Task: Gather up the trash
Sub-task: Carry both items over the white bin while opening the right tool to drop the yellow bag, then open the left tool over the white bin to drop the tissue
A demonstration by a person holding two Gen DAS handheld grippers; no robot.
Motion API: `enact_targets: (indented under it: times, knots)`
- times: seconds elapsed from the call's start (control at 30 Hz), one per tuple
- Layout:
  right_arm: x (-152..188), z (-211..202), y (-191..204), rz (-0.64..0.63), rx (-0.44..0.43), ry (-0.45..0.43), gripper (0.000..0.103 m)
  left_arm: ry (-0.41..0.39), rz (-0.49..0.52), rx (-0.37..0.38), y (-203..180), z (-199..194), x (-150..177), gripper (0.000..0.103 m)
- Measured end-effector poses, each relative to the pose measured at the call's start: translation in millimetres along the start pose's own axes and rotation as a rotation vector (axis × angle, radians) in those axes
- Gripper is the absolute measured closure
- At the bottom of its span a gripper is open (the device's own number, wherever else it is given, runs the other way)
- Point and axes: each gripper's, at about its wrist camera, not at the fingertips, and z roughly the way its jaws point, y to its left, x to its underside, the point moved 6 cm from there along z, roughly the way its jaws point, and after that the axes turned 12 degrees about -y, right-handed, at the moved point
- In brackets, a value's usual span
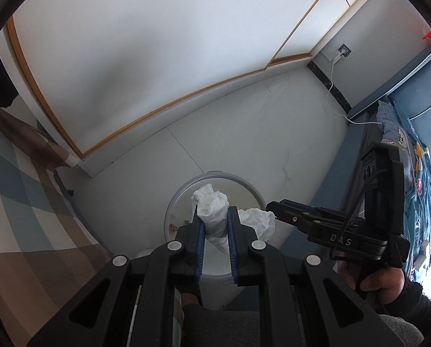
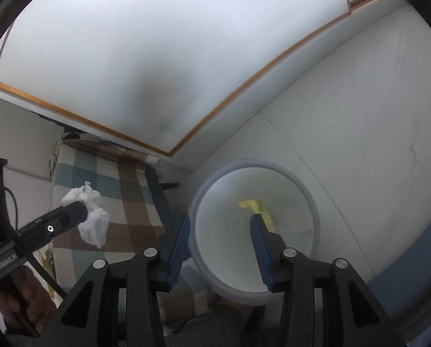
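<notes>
White tissue wad (image 1: 212,214), pale grey bin (image 2: 313,202), brown-and-blue checked bedcover (image 1: 27,190), blue pads (image 2: 180,243).

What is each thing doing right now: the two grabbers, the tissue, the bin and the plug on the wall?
Left hand-held gripper: shut on the tissue wad, above the bin.
Tissue wad: crumpled, pinched between the blue pads.
Right hand-held gripper: open, nothing between its pads, over the bin.
Second tissue: crumpled, by the right gripper's tip; whether it is loose is unclear.
Bin: open-topped, yellow scrap inside.
Wall socket: white cable plugged in.
</notes>
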Motion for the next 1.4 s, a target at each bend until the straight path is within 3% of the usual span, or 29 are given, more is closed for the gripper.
enact_targets:
  times: [0.07, 0.17, 0.4, 0.93, 1.03, 1.1, 1.17, 1.4]
  knots:
    - [-2, -3, -4, 0.005, 0.009, -0.010, 0.057, 0.020, -0.015, -0.001, 0, 5, 3, 0.093]
    - [-5, -9, -11, 0.015, 0.032, -0.035, 0.040, 0.045, -0.021, -0.004, -2, 12, 5, 0.093]
    - [-7, -23, -31, 0.047, 0.071, -0.056, 0.030, 0.094, -0.017, -0.004, -7, 23, 11, 0.093]
    - [-8, -32, -41, 0.090, 0.083, -0.065, 0.027, 0.206, -0.041, 0.005, -11, 46, 23, 0.092]
    - [-9, -35, -41, 0.095, 0.083, -0.073, 0.027, 0.212, -0.045, 0.005, -14, 47, 22, 0.088]
    - [-10, -37, -41, 0.093, 0.087, -0.081, 0.026, 0.214, -0.040, -0.012, -14, 47, 22, 0.069]
    - [-10, -40, -41, 0.097, 0.090, -0.087, 0.026, 0.198, -0.036, -0.015, -15, 43, 21, 0.059]
    - [-6, -47, -41, 0.105, 0.094, -0.091, 0.024, 0.163, -0.044, -0.039, -12, 29, 18, 0.048]
